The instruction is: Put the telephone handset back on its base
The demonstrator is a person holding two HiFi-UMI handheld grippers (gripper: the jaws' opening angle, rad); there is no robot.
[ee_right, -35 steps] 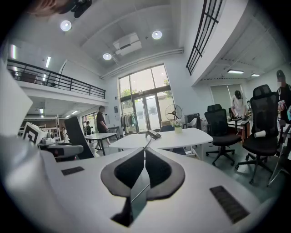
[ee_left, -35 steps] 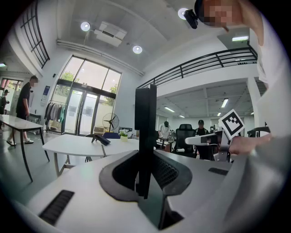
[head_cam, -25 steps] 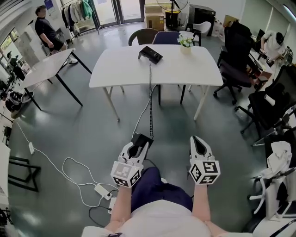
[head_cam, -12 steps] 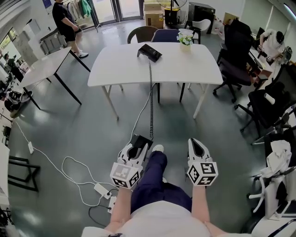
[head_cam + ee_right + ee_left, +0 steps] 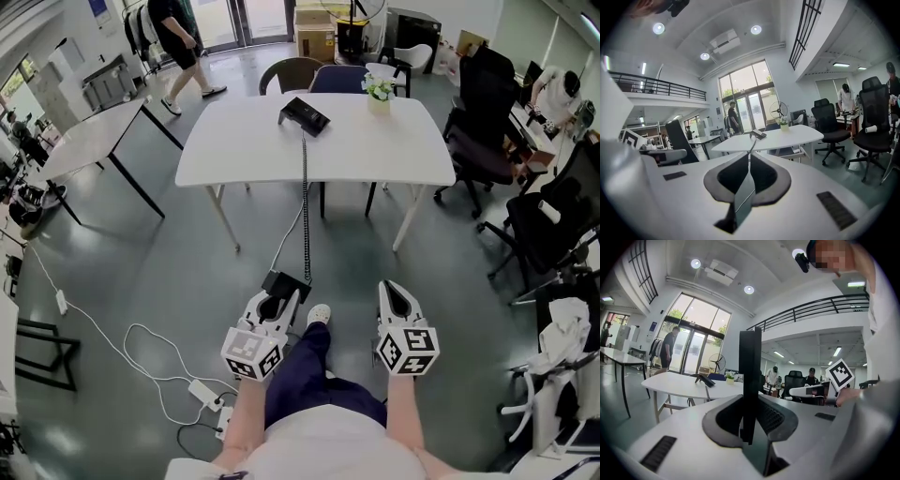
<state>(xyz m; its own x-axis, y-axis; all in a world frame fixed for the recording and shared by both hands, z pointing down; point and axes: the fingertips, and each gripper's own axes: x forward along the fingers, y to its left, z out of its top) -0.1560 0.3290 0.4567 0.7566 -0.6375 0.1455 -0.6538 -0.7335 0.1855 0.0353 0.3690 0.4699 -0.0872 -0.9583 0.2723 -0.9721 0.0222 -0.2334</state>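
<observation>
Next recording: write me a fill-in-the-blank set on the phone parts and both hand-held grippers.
The left hand-held gripper is shut on the black ____.
A coiled cord runs from it to the telephone base on the white ____.
The right hand-held gripper, jaws together, holds ____.
Right of the base stands a small potted ____.
Missing words: handset; table; nothing; plant.

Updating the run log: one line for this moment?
left gripper: holds handset | right gripper: shut, empty | base: on table ahead
</observation>
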